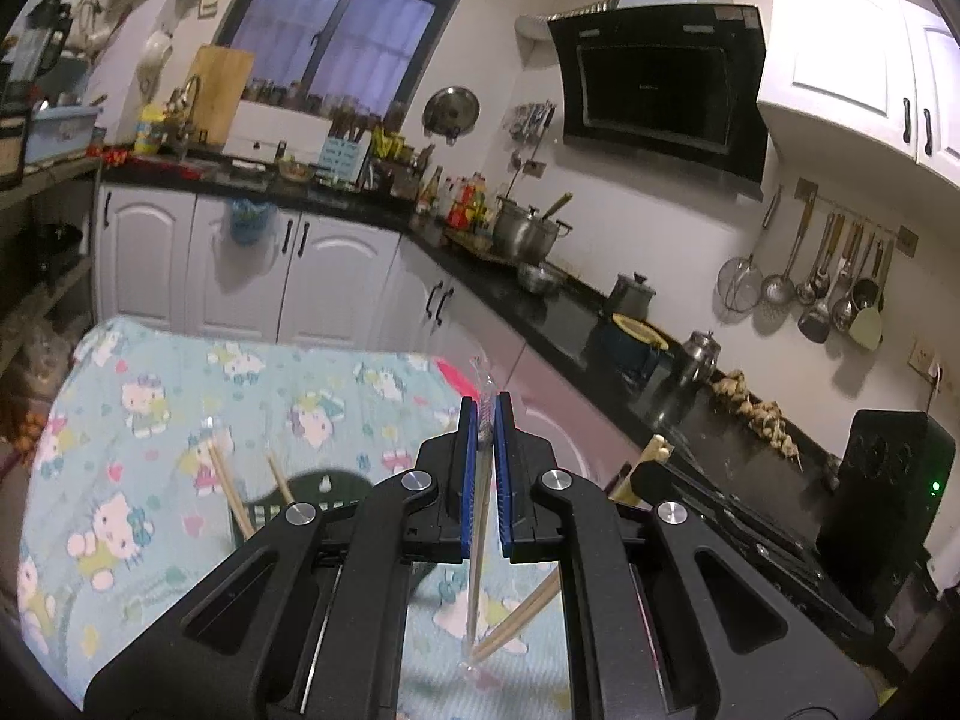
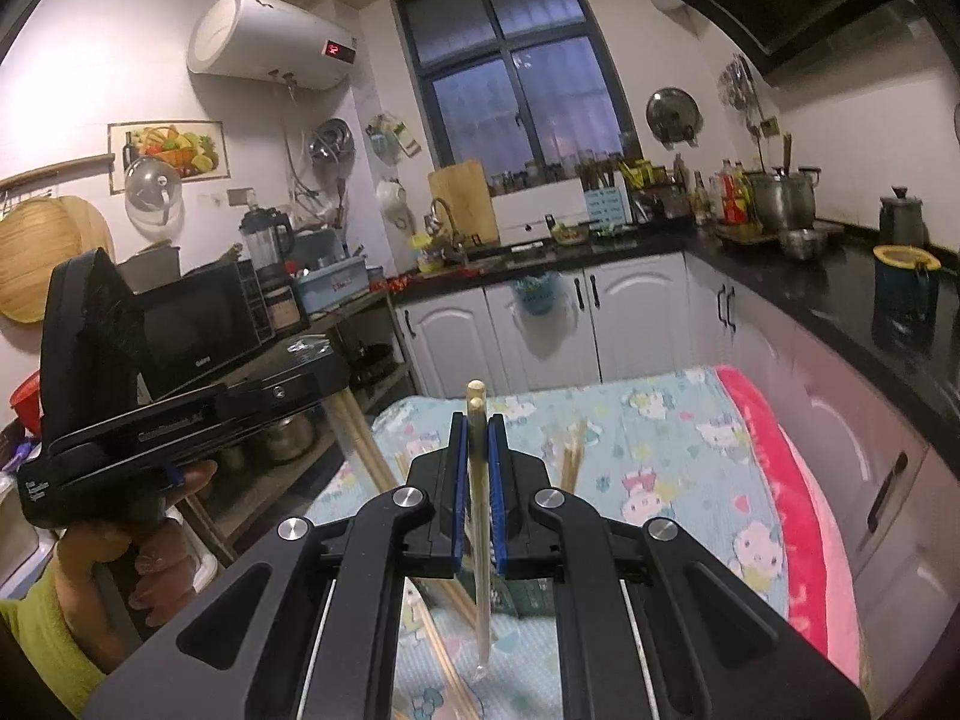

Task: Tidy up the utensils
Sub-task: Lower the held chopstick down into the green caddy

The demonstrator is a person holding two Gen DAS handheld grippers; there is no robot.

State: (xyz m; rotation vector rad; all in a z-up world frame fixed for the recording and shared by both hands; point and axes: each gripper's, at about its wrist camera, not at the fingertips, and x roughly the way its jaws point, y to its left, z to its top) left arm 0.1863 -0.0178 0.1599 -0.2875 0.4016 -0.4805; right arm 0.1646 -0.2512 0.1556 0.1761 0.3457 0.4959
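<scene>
**Both grippers clamped on wrapped chopsticks above the table**

My left gripper (image 1: 487,420) is clenched on a clear-wrapped chopstick pair (image 1: 480,540), held upright over the patterned tablecloth (image 1: 150,396). My right gripper (image 2: 478,438) likewise grips a wooden chopstick pair (image 2: 477,420), its lower part in a clear sleeve. Beyond them, a dark green basket (image 1: 324,492) on the cloth holds loose chopsticks (image 1: 228,492) leaning at angles.

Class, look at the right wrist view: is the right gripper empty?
No: the right gripper is shut on a pair of wooden chopsticks whose tips stick out past its blue pads.
</scene>
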